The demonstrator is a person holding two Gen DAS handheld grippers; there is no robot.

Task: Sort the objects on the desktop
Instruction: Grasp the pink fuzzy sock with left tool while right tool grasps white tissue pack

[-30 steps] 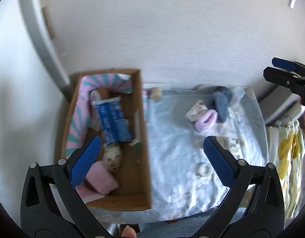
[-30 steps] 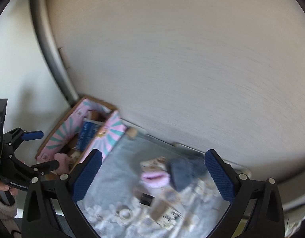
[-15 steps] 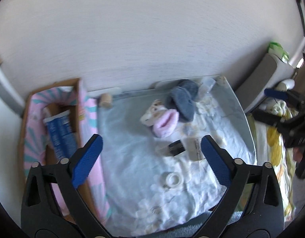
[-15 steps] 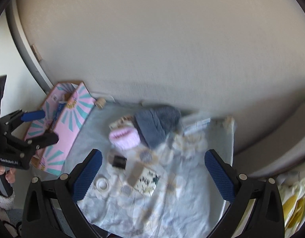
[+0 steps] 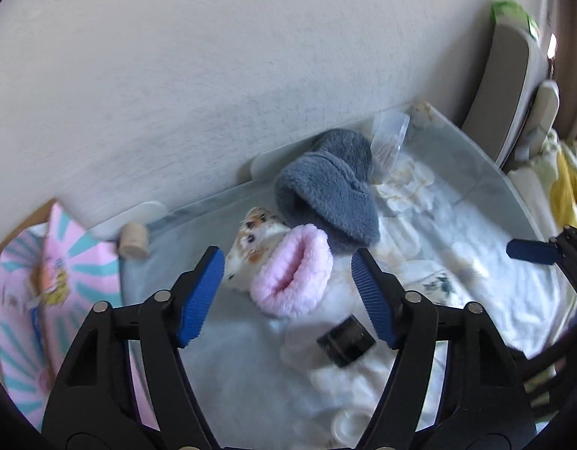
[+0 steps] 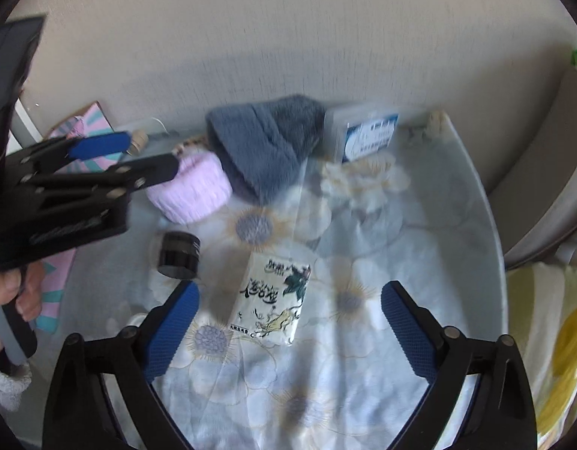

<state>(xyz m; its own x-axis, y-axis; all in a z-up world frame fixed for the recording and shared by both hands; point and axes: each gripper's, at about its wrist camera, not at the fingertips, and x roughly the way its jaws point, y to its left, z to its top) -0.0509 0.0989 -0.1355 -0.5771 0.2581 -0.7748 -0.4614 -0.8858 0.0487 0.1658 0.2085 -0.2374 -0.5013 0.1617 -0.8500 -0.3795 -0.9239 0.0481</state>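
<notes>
1. Lying on the floral cloth [image 6: 348, 341], the pink sock [image 5: 292, 276] sits between your left gripper [image 5: 288, 292] fingers, which are spread wide and hold nothing; whether the pads touch it cannot be told.
2. Your left view shows the pink sock's open cuff facing you, a patterned sock [image 5: 251, 247] touching its left side, and a grey sock [image 5: 327, 191] against its far edge by the wall [image 5: 213, 56]. Your right view shows only a sliver of the patterned sock behind the left gripper's fingers.
3. Your right gripper [image 6: 288, 322] is also wide open and empty, hovering over a tissue pack [image 6: 273, 296]; only the right view shows the pack's printed front clearly.
4. A black jar [image 6: 179, 254] lies on its side just left of the pack, near the pink sock.
5. A clear case [image 6: 363, 135] with a blue-and-white label leans at the wall beside the grey sock; in the left view it is only a transparent blur.
6. A pink box [image 5: 59, 281] with teal rays stands at the cloth's left edge; what it holds is not clear from either view. A cork [image 5: 132, 240] lies between the box and the socks.
7. The pack bears dark brush-style characters with a leaf and a yellow figure; the case label's small print is too blurred to read.
</notes>
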